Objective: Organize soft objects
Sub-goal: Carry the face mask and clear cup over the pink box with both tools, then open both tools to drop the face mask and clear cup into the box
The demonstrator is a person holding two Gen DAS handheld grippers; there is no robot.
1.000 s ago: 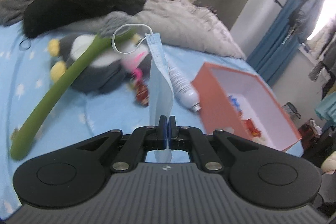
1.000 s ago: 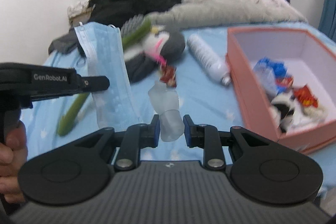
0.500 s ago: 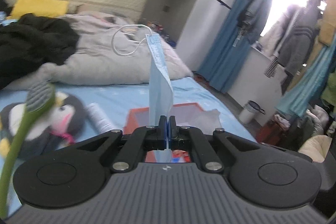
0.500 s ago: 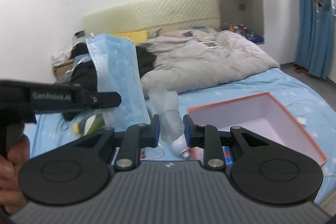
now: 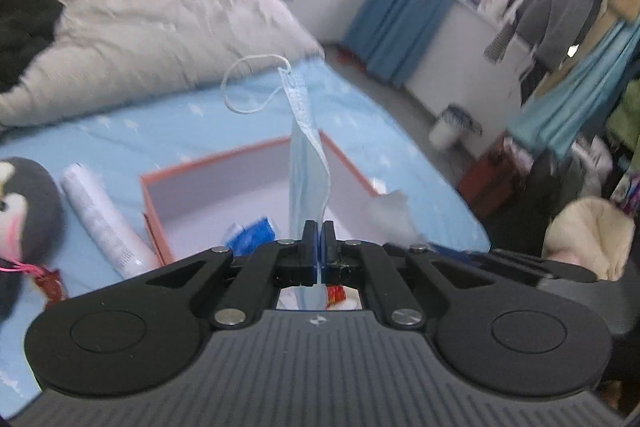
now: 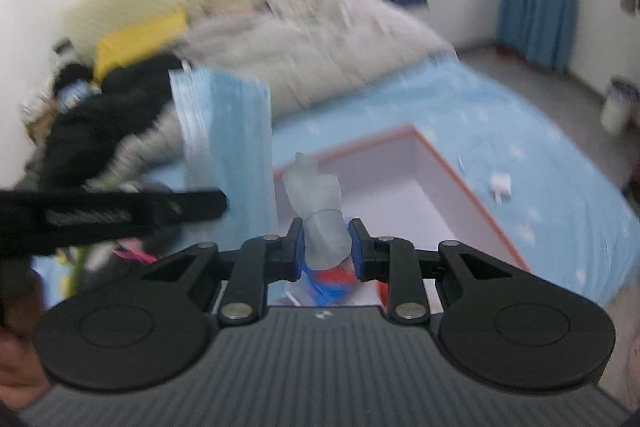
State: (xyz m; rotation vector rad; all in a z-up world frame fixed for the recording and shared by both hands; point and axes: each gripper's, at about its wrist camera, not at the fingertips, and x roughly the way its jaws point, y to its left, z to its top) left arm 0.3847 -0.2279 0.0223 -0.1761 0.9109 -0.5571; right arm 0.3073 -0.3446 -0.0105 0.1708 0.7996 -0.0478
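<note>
My left gripper (image 5: 319, 251) is shut on a light blue face mask (image 5: 308, 163) that stands up from the jaws, its white ear loop (image 5: 250, 83) at the top. It hangs over the orange box (image 5: 154, 211) with a white inside. My right gripper (image 6: 326, 247) is shut on a crumpled translucent plastic glove (image 6: 320, 211), also over the box (image 6: 480, 203). The mask (image 6: 228, 143) and the left gripper (image 6: 224, 203) show at the left of the right wrist view. Blue and red wrappers (image 5: 252, 239) lie in the box.
A grey penguin plush (image 5: 24, 215) and a white bottle (image 5: 100, 215) lie left of the box on the blue sheet. A grey duvet (image 5: 140, 27) and black clothes (image 5: 24, 23) lie behind. A small white object (image 6: 502, 185) lies right of the box.
Both grippers, still holding the mask and the glove, have swung right and tilted down, so the box now lies right below them. The views are blurred by motion.
</note>
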